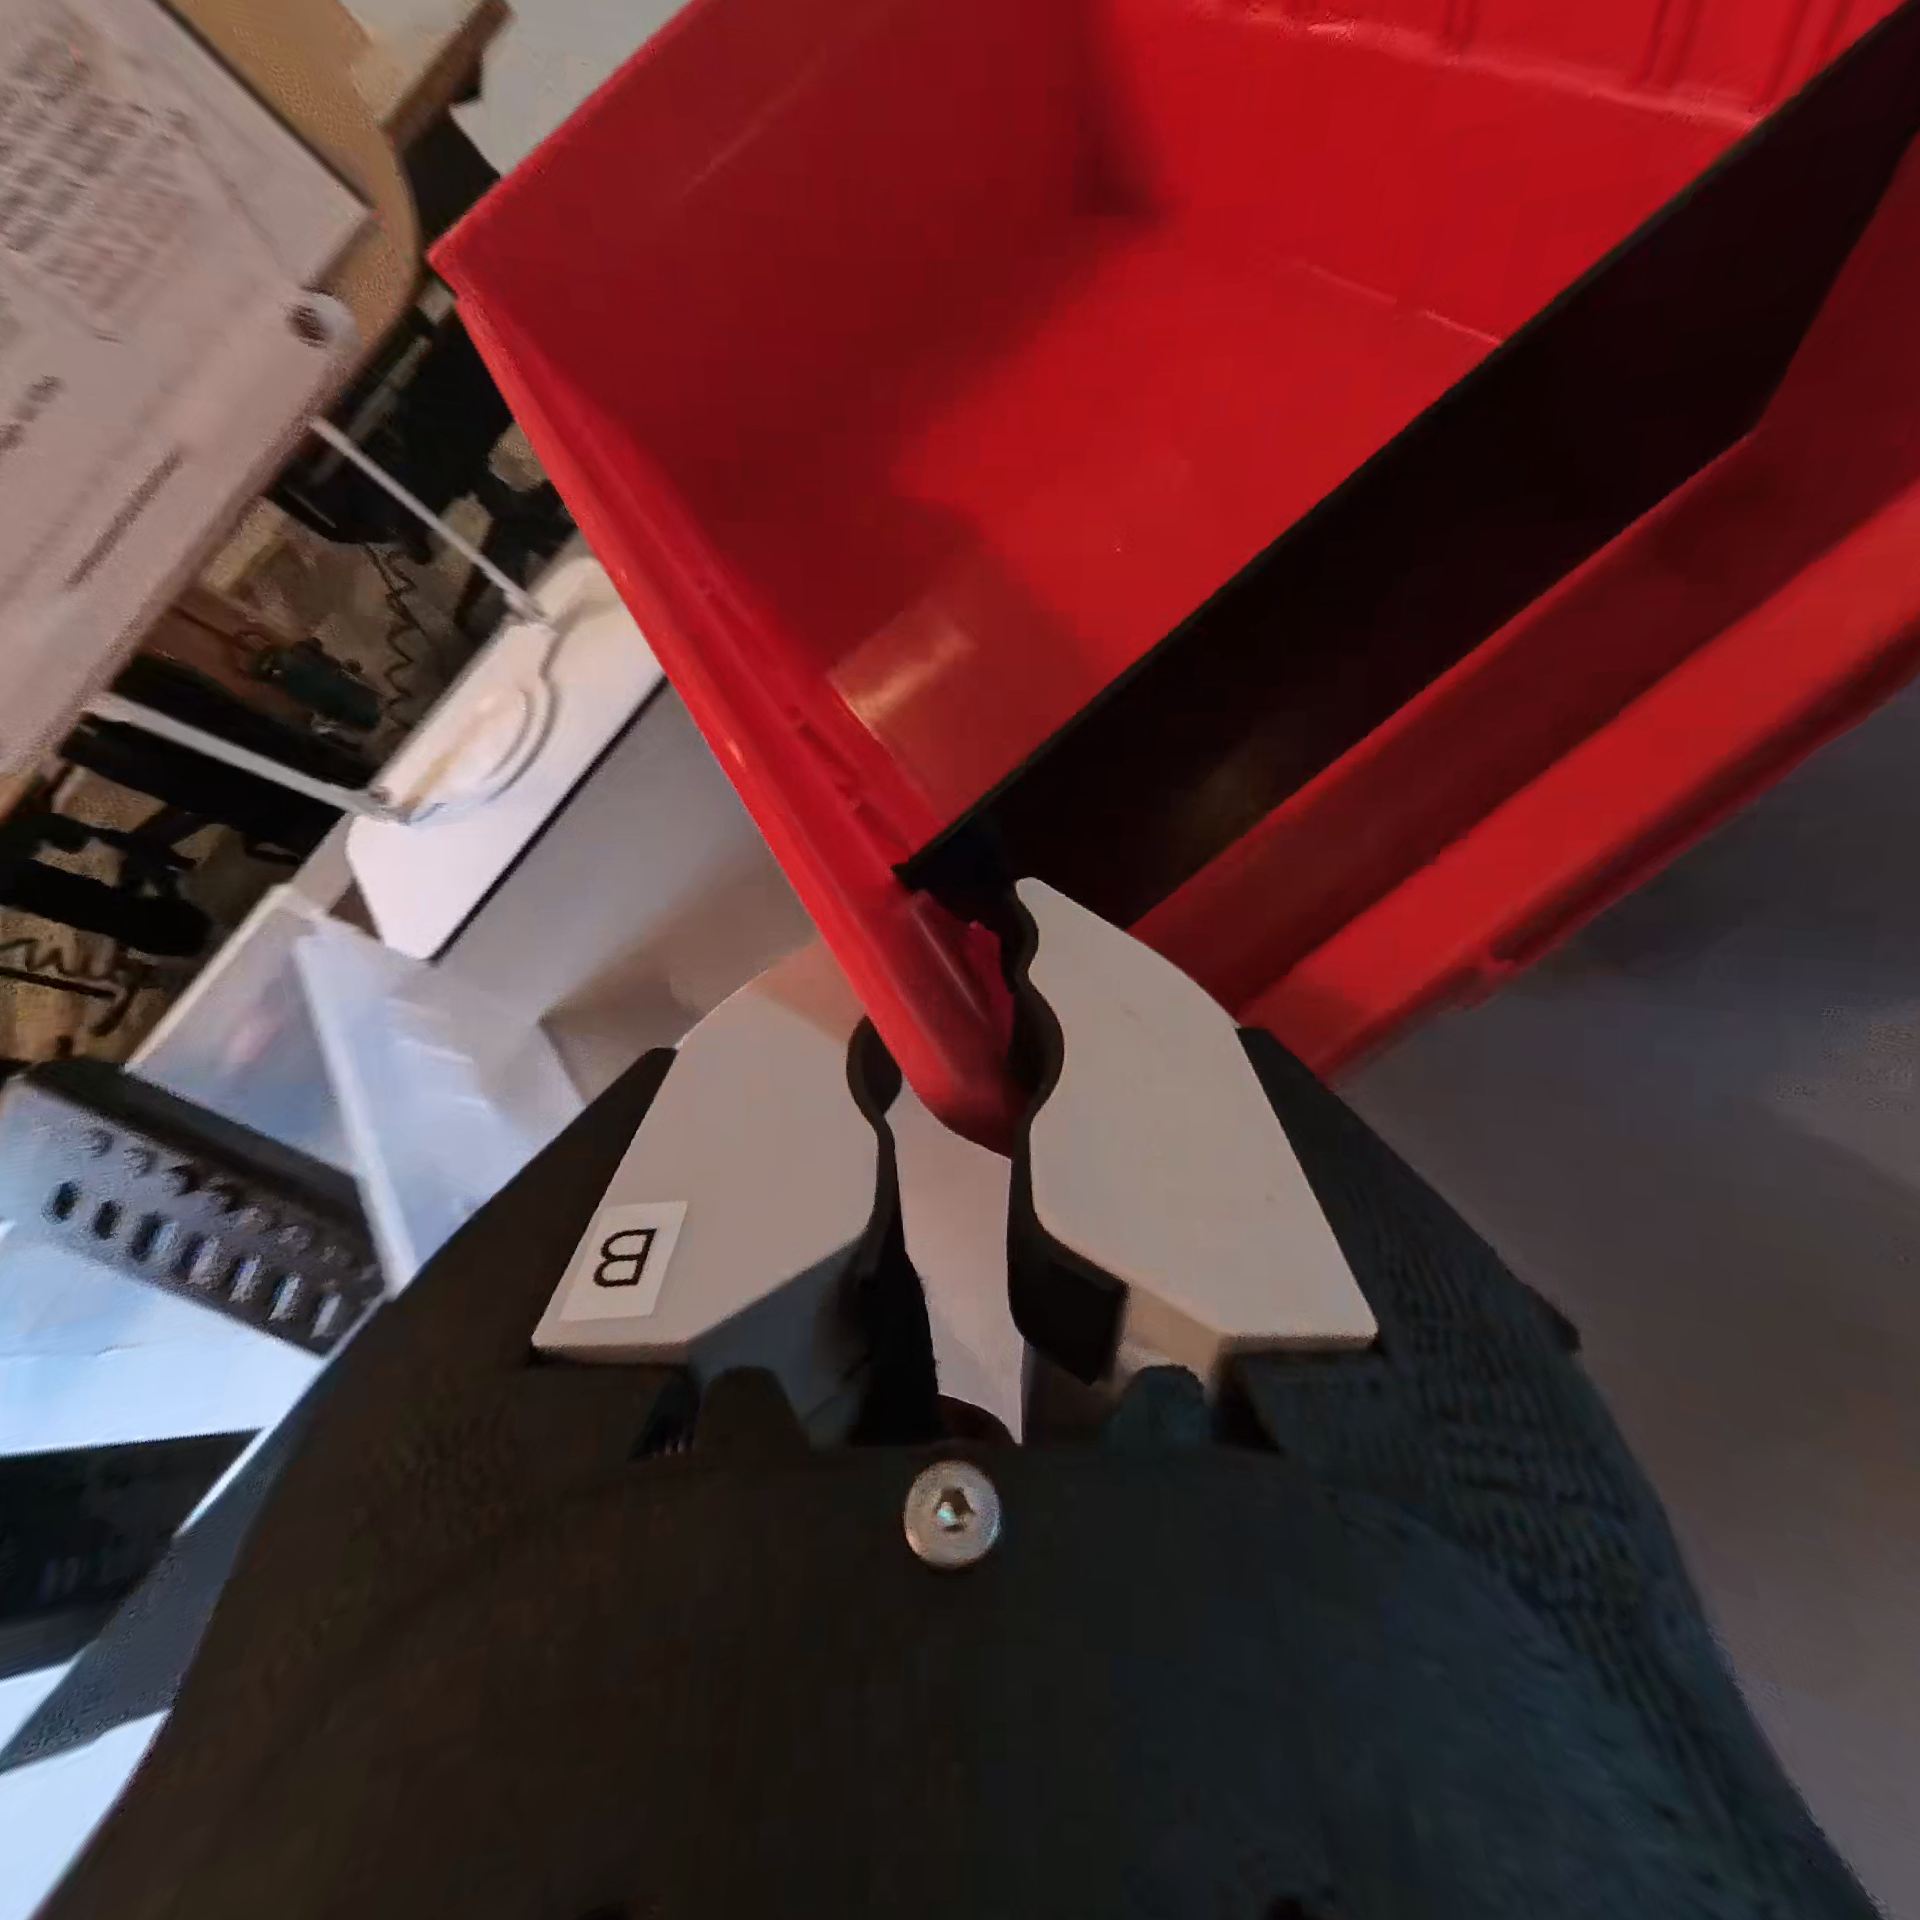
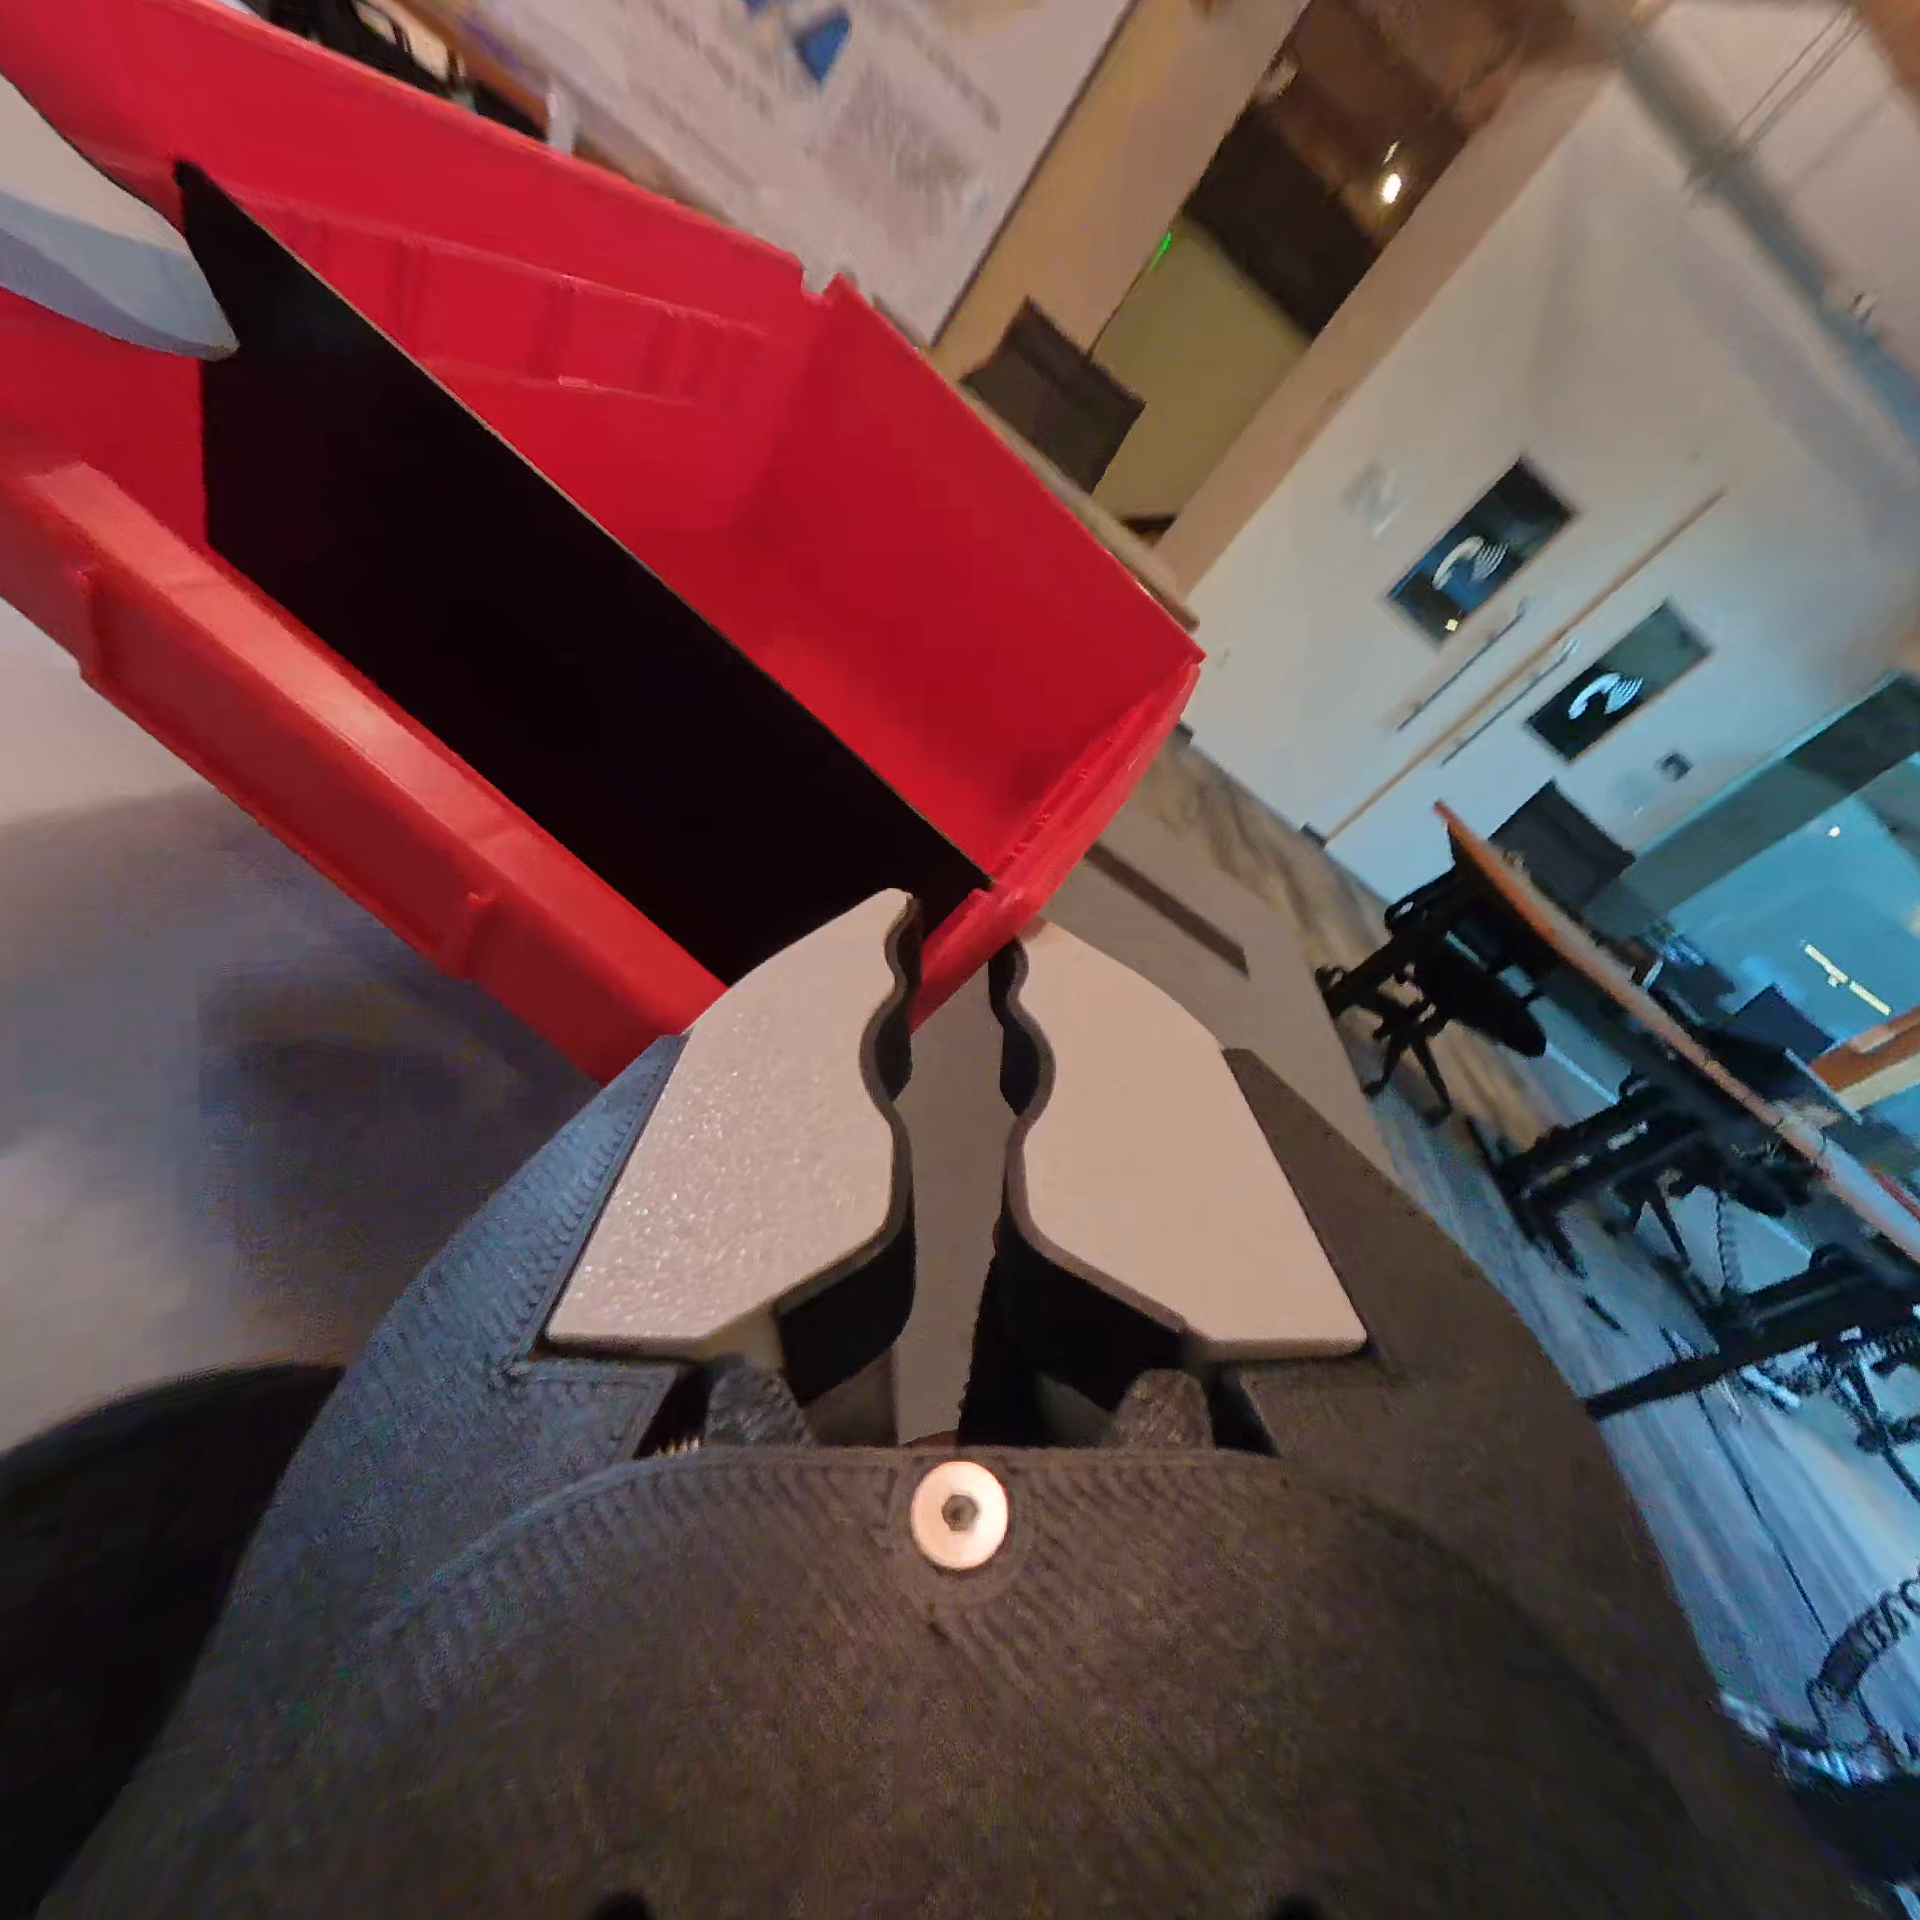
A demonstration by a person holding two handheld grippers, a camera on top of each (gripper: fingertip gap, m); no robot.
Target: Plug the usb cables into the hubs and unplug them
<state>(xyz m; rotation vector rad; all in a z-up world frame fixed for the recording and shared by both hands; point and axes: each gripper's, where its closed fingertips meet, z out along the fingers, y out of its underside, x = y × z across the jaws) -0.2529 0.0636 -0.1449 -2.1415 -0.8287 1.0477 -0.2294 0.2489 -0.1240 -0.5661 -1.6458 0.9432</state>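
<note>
My left claw (image 1: 992, 1023) is clamped on the rim corner of a red plastic bin (image 1: 1039, 416), right beside the end of its black divider (image 1: 1455, 582). My right claw (image 2: 956, 961) has its jaws slightly apart around the bin's opposite rim corner (image 2: 997, 914), and I cannot tell whether it grips. The bin is tilted, filling both views. No usb cables or hubs show anywhere. Left of the bin lie a white tray (image 1: 499, 769) and a perforated grey box (image 1: 208, 1226); far right stand office chairs (image 2: 1455, 997) along a long desk (image 2: 1621, 997).
</note>
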